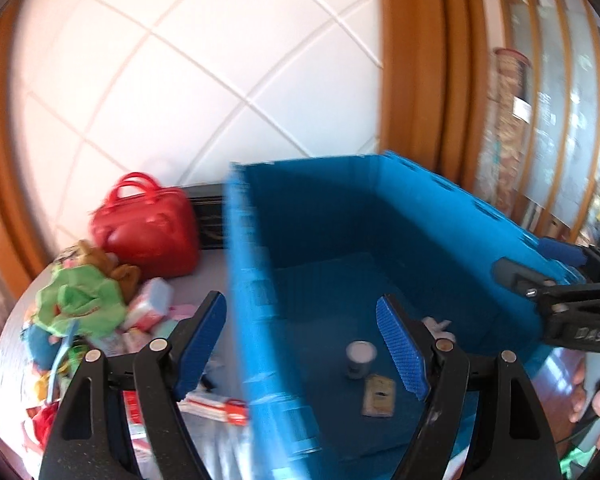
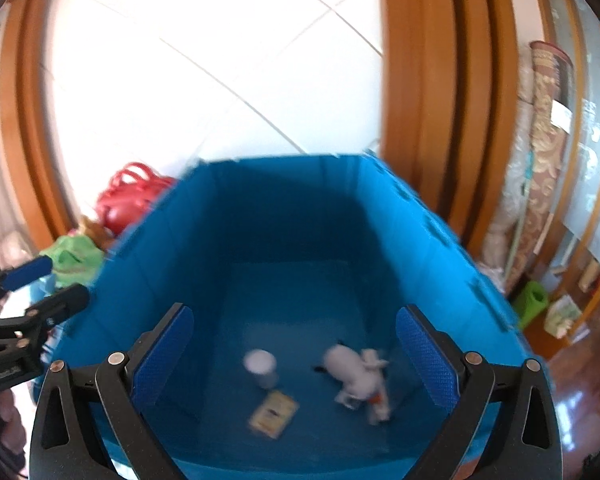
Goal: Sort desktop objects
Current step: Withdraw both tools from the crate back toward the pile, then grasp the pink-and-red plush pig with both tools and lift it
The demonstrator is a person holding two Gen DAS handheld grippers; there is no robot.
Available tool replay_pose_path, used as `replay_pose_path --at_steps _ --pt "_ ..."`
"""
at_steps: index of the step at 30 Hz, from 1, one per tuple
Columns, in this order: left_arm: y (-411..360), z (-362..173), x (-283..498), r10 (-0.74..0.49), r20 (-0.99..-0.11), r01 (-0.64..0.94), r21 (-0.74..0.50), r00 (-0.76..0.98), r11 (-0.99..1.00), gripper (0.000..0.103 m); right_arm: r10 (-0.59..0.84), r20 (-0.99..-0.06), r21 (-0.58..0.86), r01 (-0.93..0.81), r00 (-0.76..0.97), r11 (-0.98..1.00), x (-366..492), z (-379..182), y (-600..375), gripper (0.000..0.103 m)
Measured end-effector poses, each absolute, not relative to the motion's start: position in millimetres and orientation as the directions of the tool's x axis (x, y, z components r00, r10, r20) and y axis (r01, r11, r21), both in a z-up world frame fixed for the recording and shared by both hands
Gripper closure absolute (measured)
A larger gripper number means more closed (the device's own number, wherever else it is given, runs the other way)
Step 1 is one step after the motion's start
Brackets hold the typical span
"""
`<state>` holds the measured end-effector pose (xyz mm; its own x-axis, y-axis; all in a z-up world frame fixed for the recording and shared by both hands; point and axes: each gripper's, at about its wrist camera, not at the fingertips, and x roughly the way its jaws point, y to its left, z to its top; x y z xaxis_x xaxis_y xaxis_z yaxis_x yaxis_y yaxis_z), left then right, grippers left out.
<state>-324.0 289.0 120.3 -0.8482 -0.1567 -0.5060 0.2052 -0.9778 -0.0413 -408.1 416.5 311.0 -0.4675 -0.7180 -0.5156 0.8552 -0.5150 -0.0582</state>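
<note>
A blue crate (image 1: 260,280) stands on the table; it also fills the right wrist view (image 2: 284,208). Inside lie a small white cup (image 2: 261,366), a flat yellow card (image 2: 274,414) and a white plush toy (image 2: 356,376). The cup (image 1: 359,356) and card (image 1: 378,396) also show in the left wrist view. My left gripper (image 1: 302,344) is open and empty, straddling the crate's left wall. My right gripper (image 2: 294,352) is open and empty above the crate's inside. A pile of small items (image 1: 96,320) lies left of the crate.
A red handbag (image 1: 148,228) stands behind the pile, by a green plush (image 1: 80,300) and a red-white box (image 1: 216,406). A white tiled wall and wooden frames rise behind. Rolled carpets (image 2: 540,168) lean at the right. The right gripper shows in the left wrist view (image 1: 560,280).
</note>
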Motion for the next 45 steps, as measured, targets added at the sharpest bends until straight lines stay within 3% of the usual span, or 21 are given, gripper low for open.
replay_pose_path --at_steps 5,13,23,33,38,45 --pt "234 111 -297 -0.245 -0.506 0.307 -0.041 -0.827 -0.951 0.026 -0.778 -0.475 -0.034 0.892 -0.410 -0.450 -363 323 391 0.000" --pt "102 71 -234 -0.390 -0.588 0.511 -0.048 -0.709 -0.858 0.026 -0.835 -0.450 -0.033 0.940 -0.318 -0.340 -277 329 337 0.000" --pt "-38 -6 -129 -0.492 -0.685 0.679 -0.003 -0.536 -0.734 0.026 -0.808 -0.566 0.009 0.979 -0.162 -0.202 -177 273 244 0.000" --pt "-118 -111 -58 -0.385 -0.821 0.700 -0.024 -0.422 -0.714 0.026 -0.664 -0.746 0.078 0.997 0.040 -0.027 -68 149 158 0.000" --pt "-125 -143 -54 -0.367 -0.843 0.680 0.002 -0.394 -0.733 0.026 -0.579 -0.808 0.083 0.994 0.113 0.077 -14 96 129 0.000" --pt "-140 -160 -63 -0.317 -0.842 0.654 -0.055 -0.436 -0.754 0.026 -0.491 -0.860 0.054 0.981 0.141 0.187 40 49 98 0.000"
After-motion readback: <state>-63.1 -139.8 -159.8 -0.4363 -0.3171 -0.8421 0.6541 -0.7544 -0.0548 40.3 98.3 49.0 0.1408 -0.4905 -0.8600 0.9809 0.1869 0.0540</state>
